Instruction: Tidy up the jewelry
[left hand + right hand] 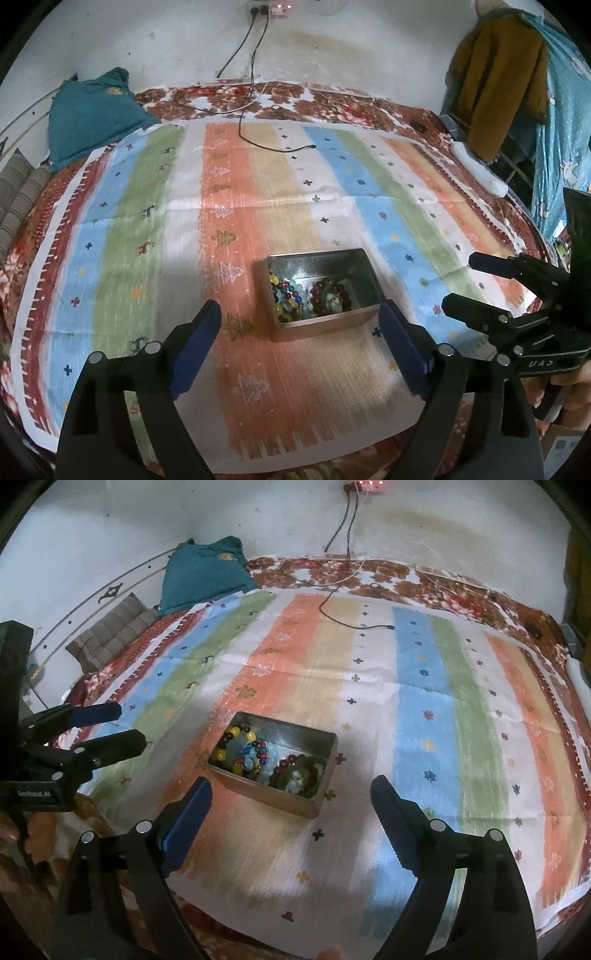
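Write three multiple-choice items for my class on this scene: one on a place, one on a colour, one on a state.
1. Where are the bead bracelets?
A. inside the metal tin
B. on the teal pillow
C. hanging on the wall

2. What colour are the pads on the tongs' fingers?
A. red
B. blue
C. white

3. How do the left tongs stand?
A. shut on a bracelet
B. shut, empty
C. open, empty

Answers:
1 A: the bead bracelets lie in the metal tin.
2 B: the pads are blue.
3 C: the left tongs gape wide with nothing between them.
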Tool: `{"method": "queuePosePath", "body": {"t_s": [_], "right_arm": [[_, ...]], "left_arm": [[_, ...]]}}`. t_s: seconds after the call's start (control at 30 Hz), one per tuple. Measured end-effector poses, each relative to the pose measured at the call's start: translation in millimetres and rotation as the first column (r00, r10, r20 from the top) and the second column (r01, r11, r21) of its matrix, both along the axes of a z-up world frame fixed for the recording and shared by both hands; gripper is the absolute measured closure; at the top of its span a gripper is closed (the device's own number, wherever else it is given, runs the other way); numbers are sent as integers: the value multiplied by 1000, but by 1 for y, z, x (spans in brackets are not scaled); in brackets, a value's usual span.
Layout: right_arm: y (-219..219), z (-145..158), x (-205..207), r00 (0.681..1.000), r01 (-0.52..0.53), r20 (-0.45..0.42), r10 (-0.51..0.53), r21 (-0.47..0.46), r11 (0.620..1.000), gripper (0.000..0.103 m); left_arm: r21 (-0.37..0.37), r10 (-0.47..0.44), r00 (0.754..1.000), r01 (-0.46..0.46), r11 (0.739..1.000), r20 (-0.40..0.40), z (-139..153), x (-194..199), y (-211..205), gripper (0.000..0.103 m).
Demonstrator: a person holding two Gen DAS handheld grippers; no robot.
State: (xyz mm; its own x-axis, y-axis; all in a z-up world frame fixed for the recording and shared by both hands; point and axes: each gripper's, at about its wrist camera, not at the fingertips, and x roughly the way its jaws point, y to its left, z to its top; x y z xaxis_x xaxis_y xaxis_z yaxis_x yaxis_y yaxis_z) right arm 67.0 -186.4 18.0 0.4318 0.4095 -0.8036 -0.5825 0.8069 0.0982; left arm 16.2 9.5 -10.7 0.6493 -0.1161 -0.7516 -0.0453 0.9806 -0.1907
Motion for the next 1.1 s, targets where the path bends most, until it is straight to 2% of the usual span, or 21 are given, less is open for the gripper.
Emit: {"method": "queuePosePath", "body": {"t_s": [0.17, 0.37, 0.67, 1.1], "right_arm": [[-8, 4, -9, 1000, 8, 24, -8, 2, 1000, 10], [-14, 8, -21, 999, 11, 53, -12, 22, 1000, 7], [-20, 14, -34, 994, 17, 107, -21, 34, 999, 6], [-23, 17, -40, 991, 26, 130, -28, 24, 999, 5]], "left_arm": [[8, 0, 999, -1, 1000, 35, 2, -12, -3, 11], [-26, 3, 999, -2, 1000, 52, 5, -23, 0, 6], [-7, -1, 997, 2, 1000, 78, 6, -37, -7, 6], [82, -24, 995, 17, 997, 95, 7, -41, -24, 6]]}}
